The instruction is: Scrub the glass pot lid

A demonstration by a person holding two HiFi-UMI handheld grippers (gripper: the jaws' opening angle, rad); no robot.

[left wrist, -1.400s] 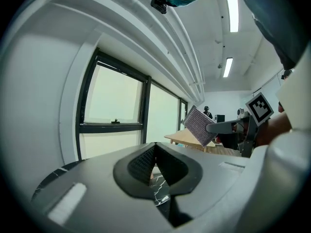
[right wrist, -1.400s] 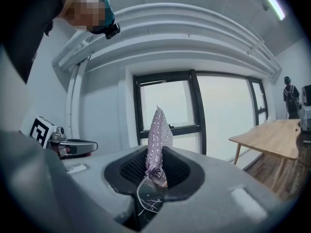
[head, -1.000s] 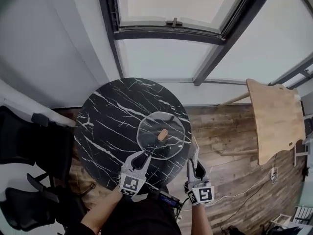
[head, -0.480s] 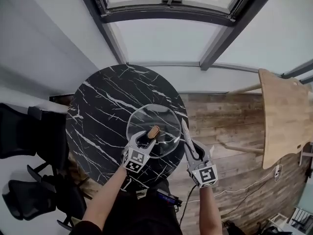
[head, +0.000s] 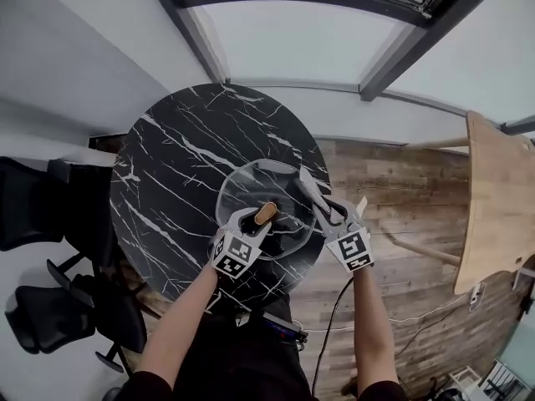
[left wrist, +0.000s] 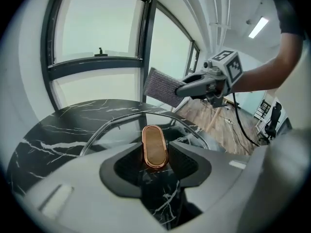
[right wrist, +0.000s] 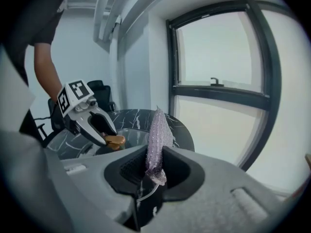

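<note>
Just one glass lid, one cloth

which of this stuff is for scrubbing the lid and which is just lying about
For the job: round glass pot lid; its copper-coloured oval knob, on which the left gripper's jaws have just been closing; grey woven scrubbing pad in the right gripper.
Just around: round black marble table under the lid; black office chairs; light wooden table.
</note>
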